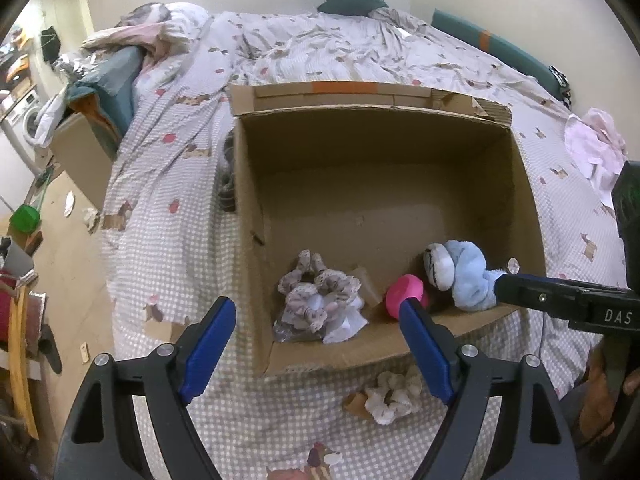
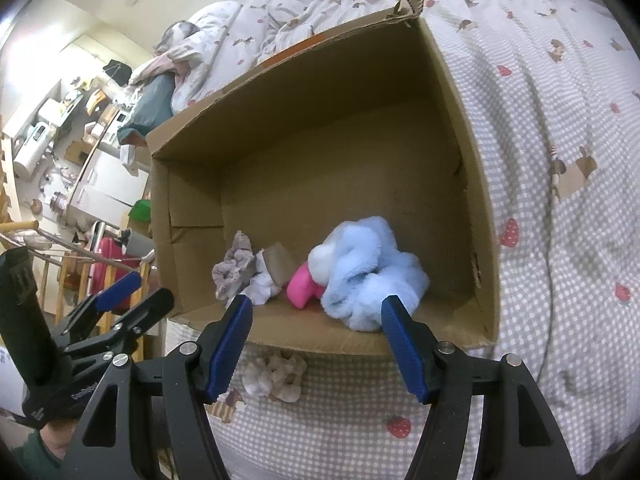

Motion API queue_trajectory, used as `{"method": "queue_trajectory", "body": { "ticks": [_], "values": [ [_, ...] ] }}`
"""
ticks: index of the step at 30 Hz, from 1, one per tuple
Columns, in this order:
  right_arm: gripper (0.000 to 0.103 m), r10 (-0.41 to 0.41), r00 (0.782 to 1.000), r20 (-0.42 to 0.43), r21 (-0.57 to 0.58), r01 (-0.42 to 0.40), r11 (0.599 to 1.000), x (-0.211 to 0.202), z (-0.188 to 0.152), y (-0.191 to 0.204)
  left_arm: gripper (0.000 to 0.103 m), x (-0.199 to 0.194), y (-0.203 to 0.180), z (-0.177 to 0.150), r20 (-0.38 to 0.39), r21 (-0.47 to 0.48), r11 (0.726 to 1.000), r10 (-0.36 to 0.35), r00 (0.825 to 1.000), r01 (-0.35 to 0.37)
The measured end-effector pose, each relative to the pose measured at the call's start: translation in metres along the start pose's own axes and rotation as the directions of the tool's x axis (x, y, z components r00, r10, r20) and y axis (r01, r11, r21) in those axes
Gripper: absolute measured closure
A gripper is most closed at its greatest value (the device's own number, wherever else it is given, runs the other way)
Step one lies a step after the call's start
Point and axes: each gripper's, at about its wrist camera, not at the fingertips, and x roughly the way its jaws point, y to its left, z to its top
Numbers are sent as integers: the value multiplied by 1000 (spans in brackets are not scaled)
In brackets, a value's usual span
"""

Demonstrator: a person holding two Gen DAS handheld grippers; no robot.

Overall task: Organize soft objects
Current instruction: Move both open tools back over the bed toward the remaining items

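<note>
An open cardboard box [image 1: 384, 144] lies on the bed. Along its near wall sit a floral scrunchie [image 1: 316, 294], a white cloth [image 1: 346, 322], a pink soft item [image 1: 404, 290] and a light blue plush [image 1: 464, 276]. A cream scrunchie [image 1: 394, 396] lies on the bedspread just outside the box. My left gripper [image 1: 316, 302] hangs open above the floral scrunchie, holding nothing. My right gripper [image 2: 317, 300] is open at the box's near edge, over the pink item [image 2: 302, 286] and beside the blue plush [image 2: 368, 268], with nothing gripped. The cream scrunchie [image 2: 276, 376] lies below it.
The checked bedspread [image 1: 168, 248] with crumpled bedding fills the view behind the box [image 2: 320, 152]. A pink garment [image 1: 596, 148] lies at the right. The bed's left edge drops to a cluttered floor with a green item [image 1: 25, 218] and furniture.
</note>
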Motion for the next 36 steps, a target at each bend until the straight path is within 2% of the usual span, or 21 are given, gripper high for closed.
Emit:
{"method": "queue_trajectory", "body": {
  "ticks": [4, 15, 22, 27, 32, 36],
  "values": [
    [32, -9, 1000, 12, 9, 8, 1000, -8, -7, -3, 21, -9, 11, -13, -16, -56, 998, -9, 1000, 8],
    [32, -34, 999, 35, 27, 33, 999, -26, -28, -9, 21, -26, 21, -51, -55, -122, 992, 4, 998, -11],
    [32, -23, 1000, 14, 46, 22, 999, -23, -45, -7, 21, -25, 38, -73, -108, -226, 973, 19, 994, -43],
    [32, 9, 997, -74, 17, -7, 1000, 3, -54, 6, 21, -23, 48, -77, -120, -268, 962, 30, 992, -62],
    [32, 26, 983, -183, 10, -24, 1000, 42, -65, 19, 21, -22, 56, -76, -126, -305, 950, 33, 991, -70],
    [32, 26, 971, -238, 20, -21, 1000, 73, -68, 28, 21, -19, 56, -77, -134, -305, 950, 31, 990, -72]
  ]
}}
